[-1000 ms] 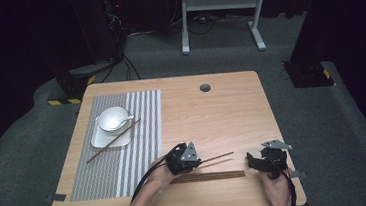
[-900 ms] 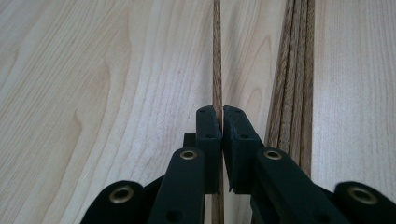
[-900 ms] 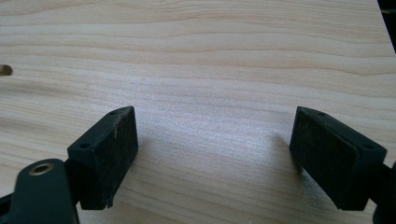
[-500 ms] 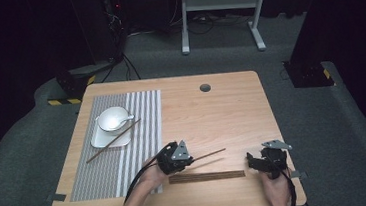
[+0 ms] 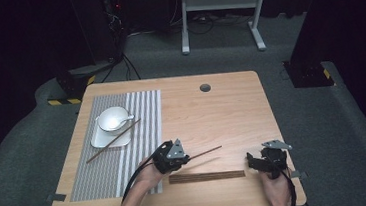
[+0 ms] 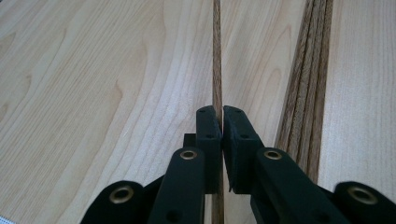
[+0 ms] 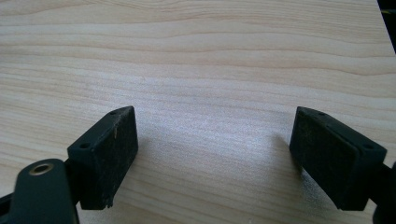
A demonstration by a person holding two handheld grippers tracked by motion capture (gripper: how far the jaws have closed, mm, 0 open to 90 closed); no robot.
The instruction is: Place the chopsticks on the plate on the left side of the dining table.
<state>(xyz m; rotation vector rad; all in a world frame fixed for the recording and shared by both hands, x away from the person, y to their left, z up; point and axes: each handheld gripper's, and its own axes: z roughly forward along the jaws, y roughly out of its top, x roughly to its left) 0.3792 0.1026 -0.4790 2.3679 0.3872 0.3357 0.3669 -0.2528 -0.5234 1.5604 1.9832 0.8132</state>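
I am keeping the left gripper (image 5: pixel 182 158) clamped level on the chopstick (image 6: pixel 217 56), lower centre; right gripper (image 5: pixel 256 159) wide, empty.

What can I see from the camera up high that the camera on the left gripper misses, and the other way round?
The high view takes in the whole table, the striped mat, the white bowl on its plate with a second chopstick across it, and the right gripper, open. The left gripper view gives the close detail: the jaws pinched tight on the chopstick. Both show the left gripper, that chopstick and the dark wooden strip beside it.
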